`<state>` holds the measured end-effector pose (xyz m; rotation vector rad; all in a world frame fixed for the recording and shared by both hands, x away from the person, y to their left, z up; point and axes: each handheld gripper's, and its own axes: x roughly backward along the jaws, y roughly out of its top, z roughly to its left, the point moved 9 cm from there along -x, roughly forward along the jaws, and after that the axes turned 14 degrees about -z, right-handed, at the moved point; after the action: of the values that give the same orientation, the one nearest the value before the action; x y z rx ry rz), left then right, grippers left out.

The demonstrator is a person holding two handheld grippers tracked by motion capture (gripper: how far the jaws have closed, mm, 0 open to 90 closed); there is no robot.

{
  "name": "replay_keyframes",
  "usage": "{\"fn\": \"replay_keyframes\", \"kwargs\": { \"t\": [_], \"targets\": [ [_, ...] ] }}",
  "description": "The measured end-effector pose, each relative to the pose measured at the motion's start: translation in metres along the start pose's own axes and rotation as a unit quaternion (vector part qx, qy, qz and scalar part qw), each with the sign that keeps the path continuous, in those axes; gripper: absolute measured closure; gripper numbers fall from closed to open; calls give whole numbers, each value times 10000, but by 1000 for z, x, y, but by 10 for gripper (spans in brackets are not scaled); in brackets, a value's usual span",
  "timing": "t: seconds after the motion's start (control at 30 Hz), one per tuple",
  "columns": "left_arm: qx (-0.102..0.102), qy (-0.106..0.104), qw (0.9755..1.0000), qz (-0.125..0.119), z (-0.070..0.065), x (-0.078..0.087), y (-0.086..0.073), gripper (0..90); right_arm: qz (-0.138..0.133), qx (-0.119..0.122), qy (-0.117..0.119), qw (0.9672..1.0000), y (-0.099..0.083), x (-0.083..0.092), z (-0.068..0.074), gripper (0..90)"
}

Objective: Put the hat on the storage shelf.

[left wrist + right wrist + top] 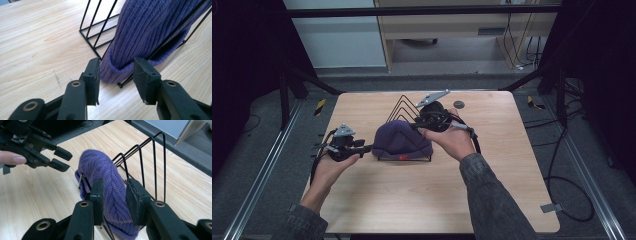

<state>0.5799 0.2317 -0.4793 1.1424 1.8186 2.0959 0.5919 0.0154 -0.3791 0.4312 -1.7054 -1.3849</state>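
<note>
Purple ribbed knit beanie (401,140) draped over black wire rack (404,106) mid-desk (492,200). Left gripper (116,72) gaping at its brim, right gripper (113,195) spread wide around its top.

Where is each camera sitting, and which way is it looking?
High view: up above the person's side, looking forward and down at the wooden table; both forearms and hands show, with the left hand-held gripper and right hand-held gripper.
Left gripper view: rides the left hand-held gripper, looking along its open jaws at the purple knit hat on the black wire rack.
Right gripper view: rides the right hand-held gripper, jaws open, looking at the hat from the other side; a fingertip shows.
Shared: both gripper views show the hat and rack.
</note>
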Motion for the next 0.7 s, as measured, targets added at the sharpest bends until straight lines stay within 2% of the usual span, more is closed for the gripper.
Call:
{"fn": "replay_keyframes", "kwargs": {
  "t": [0.13,0.2,0.3,0.4,0.47,0.7],
  "targets": [
    [-255,43,9997,33,-3,11,-9,556,3,12,-43,10000,0,3,-1,670],
    [-293,128,9995,22,-3,17,-15,540,-5,24,-77,10000,1,6,-1,665],
    [-86,204,9998,25,-2,16,-26,499,-3,16,-111,9999,1,9,-2,658],
    [-119,301,9993,179,0,15,-36,429,-15,27,-163,9999,1,11,-3,641],
    [-104,381,9991,176,2,16,-38,393,-51,-5,-171,9998,2,13,-3,630],
    [181,581,9977,288,14,18,-53,251,-150,-46,-286,9995,4,21,-6,573]
  ]
}}
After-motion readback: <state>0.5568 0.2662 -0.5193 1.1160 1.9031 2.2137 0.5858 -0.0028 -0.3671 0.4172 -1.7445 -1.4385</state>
